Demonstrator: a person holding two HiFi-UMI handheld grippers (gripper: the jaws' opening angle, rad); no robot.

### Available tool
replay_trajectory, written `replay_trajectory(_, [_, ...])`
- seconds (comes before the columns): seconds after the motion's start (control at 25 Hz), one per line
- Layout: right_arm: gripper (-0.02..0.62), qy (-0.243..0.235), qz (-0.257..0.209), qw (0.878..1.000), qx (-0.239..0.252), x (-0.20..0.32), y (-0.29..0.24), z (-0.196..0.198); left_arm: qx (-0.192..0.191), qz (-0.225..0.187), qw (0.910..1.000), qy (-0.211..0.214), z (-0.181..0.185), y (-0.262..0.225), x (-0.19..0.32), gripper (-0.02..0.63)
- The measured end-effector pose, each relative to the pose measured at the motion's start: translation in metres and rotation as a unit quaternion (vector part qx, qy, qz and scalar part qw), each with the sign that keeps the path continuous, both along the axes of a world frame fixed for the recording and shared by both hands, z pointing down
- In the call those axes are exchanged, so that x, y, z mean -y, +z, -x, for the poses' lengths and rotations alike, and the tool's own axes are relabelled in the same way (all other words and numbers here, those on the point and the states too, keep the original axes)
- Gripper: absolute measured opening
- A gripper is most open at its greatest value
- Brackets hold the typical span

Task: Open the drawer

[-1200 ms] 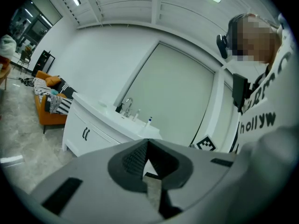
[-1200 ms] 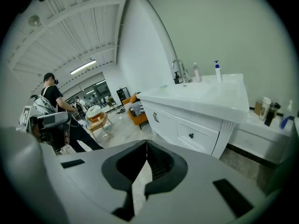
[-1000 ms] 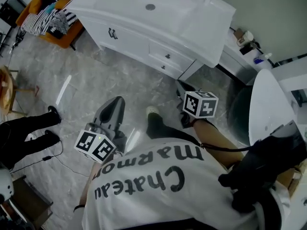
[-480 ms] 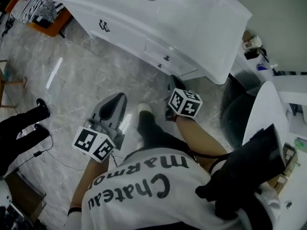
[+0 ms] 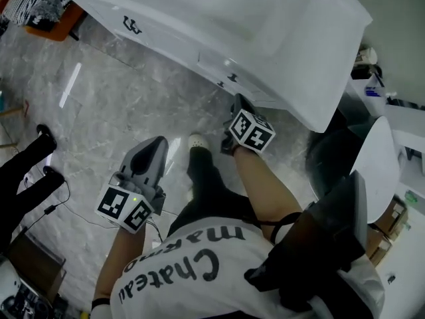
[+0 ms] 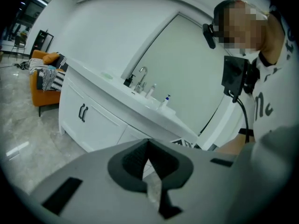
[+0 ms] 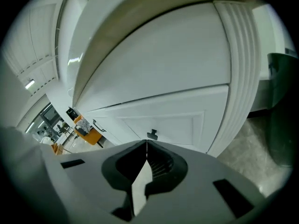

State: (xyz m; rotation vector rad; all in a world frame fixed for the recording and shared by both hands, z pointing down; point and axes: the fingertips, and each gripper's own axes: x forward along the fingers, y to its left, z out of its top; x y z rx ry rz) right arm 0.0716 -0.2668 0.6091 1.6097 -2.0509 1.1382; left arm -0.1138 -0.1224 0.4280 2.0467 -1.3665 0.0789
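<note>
The white vanity (image 5: pixel 279 18) has drawer fronts under its counter, each with a small dark knob (image 5: pixel 232 76). In the right gripper view a drawer panel (image 7: pixel 163 125) fills the middle, and its knob (image 7: pixel 152 134) shows just above my right gripper (image 7: pixel 146 143). That gripper is shut and empty, a short way from the knob. In the head view the right gripper (image 5: pixel 236 102) points at the drawer fronts. My left gripper (image 5: pixel 157 143) hangs lower left over the floor; its tips (image 6: pixel 148 142) meet and hold nothing.
Cabinet doors with dark handles (image 5: pixel 131 25) sit left of the drawers. An orange chair with striped cloth (image 6: pixel 44 76) stands far left. A dark round bin (image 5: pixel 332 158) is to the right of the vanity. Someone's dark-clad legs (image 5: pixel 26 171) are at the left.
Both grippers have come down and forward. The right one has closed in on the drawer fronts, and the vanity now looms larger in the head view.
</note>
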Motion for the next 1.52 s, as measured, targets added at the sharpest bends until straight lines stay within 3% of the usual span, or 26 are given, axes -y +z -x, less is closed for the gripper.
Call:
replay_trajectory(0.24, [0.020,-0.024,0.026,0.999,-0.027,0.019,0.034,0.008,0.029,0.031,0.9990,-0.013,0.015,0.004,-0.011,0.008])
replay_trajectory(0.32, [0.137,-0.019,0.045,0.998,-0.029,0.022,0.043,0.011,0.036,0.038,0.9984,-0.021,0.021,0.002,-0.012,0.008])
replay_trajectory(0.6, [0.176,0.010,0.070,0.997,-0.040,0.039,0.058,0.014,0.060,0.053,0.9958,-0.046,0.033,-0.006,-0.011,0.008])
replay_trajectory(1.0, [0.173,0.064,0.106,0.992,-0.004,0.061,0.075,0.017,0.063,0.063,0.9948,-0.050,0.044,-0.001,-0.005,0.008])
replay_trajectory(1.36, [0.143,0.058,0.118,0.991,-0.017,0.060,0.076,0.018,0.051,0.049,0.9949,-0.072,0.056,-0.001,0.000,0.008])
replay_trajectory(1.52, [0.143,0.059,0.119,0.991,-0.020,0.061,0.076,0.017,0.046,0.052,0.9956,-0.062,0.051,0.005,-0.005,0.008])
